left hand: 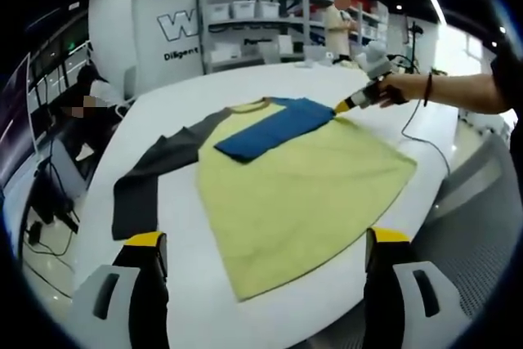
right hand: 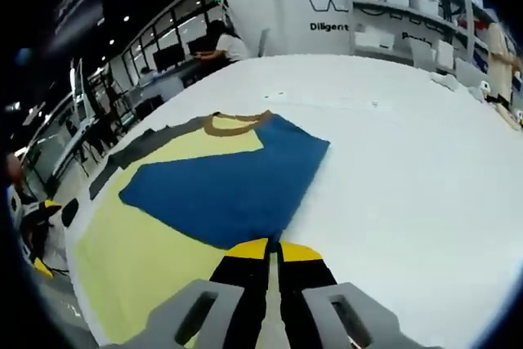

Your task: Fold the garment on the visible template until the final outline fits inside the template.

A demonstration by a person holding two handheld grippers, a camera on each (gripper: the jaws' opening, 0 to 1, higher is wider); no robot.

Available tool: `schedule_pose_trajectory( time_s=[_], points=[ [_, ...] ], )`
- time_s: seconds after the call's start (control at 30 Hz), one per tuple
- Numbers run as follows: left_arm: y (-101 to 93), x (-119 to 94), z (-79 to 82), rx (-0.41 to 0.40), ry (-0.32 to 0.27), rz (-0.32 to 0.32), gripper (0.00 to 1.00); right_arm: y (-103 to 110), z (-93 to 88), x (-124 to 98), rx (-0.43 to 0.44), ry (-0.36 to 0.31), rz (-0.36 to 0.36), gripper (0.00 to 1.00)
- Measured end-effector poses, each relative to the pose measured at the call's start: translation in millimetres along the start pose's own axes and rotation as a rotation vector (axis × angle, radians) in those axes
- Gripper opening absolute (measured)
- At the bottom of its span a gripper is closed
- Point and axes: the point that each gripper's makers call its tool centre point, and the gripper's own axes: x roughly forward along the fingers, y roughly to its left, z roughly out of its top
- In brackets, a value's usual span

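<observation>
A shirt with a yellow-green body point(left hand: 302, 194) lies flat on the white table point(left hand: 180, 284). Its grey sleeve point(left hand: 147, 177) stretches out to the left. Its blue sleeve point(left hand: 274, 128) is folded across the chest. My left gripper point(left hand: 266, 239) hangs open above the hem near the table's front edge, holding nothing. A person's hand holds my right gripper point(left hand: 353, 104) at the shirt's far shoulder. In the right gripper view the blue sleeve point(right hand: 229, 181) lies over the yellow body point(right hand: 131, 259), and my right gripper point(right hand: 272, 251) is shut at the sleeve's folded edge.
A cable point(left hand: 425, 140) trails over the table's right side. A grey mesh chair point(left hand: 482, 226) stands at the right edge. One person sits at the left point(left hand: 82, 112); another stands by the shelves point(left hand: 253, 22) at the back. Bare white tabletop point(right hand: 409, 161) lies right of the shirt.
</observation>
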Motion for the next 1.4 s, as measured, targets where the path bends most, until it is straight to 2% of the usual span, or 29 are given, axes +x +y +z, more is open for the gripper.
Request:
schedule_pose_trajectory(
  time_s=[0.07,0.2,0.3,0.4,0.6,0.8,0.87,1.0,1.17,1.4],
  points=[
    [0.4,-0.1,-0.2,0.0,0.001,0.001,0.96,5.1,1.4,-6.6,-0.004,-0.02,0.001,0.0],
    [0.4,0.0,-0.2,0.003,0.003,0.0,0.96,11.8,-8.7,-13.4,-0.006,-0.01,-0.013,0.0],
    [0.7,-0.2,0.1,0.002,0.002,0.0,0.96,15.3,-15.2,-16.5,0.036,-0.004,-0.013,0.0],
    [0.1,0.0,0.6,0.003,0.001,-0.005,0.96,16.5,-23.9,-18.1,0.084,0.041,-0.014,0.0],
    [-0.3,0.1,0.7,0.01,0.004,-0.004,0.96,1.1,-25.2,-18.7,-0.058,0.064,-0.047,0.0],
    [-0.4,0.0,1.8,0.011,-0.002,-0.004,0.96,-2.1,-12.4,-24.6,-0.071,0.018,-0.039,0.0],
    [-0.3,-0.1,2.3,0.01,-0.005,-0.004,0.96,-0.6,-8.2,-24.7,-0.057,0.004,-0.027,0.04],
    [0.6,-0.3,2.8,0.007,-0.009,0.0,0.96,1.9,-4.6,-19.1,-0.036,0.005,-0.01,0.06],
    [1.4,-0.6,3.3,0.006,-0.013,0.004,0.96,8.1,-10.8,-9.6,0.022,0.029,0.017,0.1],
    [2.4,-0.6,2.6,0.005,-0.009,0.009,0.95,0.7,-13.5,9.7,0.064,0.052,0.024,0.03]
  ],
)
